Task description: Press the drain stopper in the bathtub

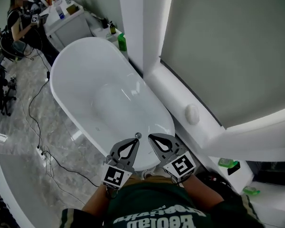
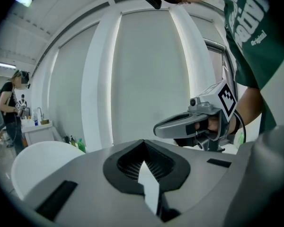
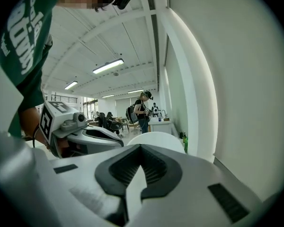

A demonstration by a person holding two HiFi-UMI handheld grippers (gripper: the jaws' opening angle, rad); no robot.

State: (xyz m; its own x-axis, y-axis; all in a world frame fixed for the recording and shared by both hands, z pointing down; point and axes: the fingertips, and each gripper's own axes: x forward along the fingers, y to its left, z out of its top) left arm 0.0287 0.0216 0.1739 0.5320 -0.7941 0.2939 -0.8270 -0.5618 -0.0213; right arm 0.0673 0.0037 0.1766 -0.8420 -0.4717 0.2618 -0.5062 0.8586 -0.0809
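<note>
A white oval bathtub (image 1: 85,75) lies below me, seen from its near end. The small round metal drain stopper (image 1: 138,136) sits on the tub floor near that end. My left gripper (image 1: 134,141) and right gripper (image 1: 152,138) hang side by side above the near rim, tips on either side of the stopper and above it. Both are shut with nothing held. In the left gripper view its own jaws (image 2: 144,174) meet, the right gripper (image 2: 189,124) shows beside them, and the tub rim (image 2: 33,160) lies at left. The right gripper view shows its closed jaws (image 3: 137,174) and the left gripper (image 3: 85,131).
A white column (image 1: 142,23) and a wall ledge with a round knob (image 1: 192,114) run along the tub's right side. A green bottle (image 1: 122,42) stands at the far end. Cables (image 1: 38,122) trail over the marble floor at left, where a person (image 1: 19,23) stands.
</note>
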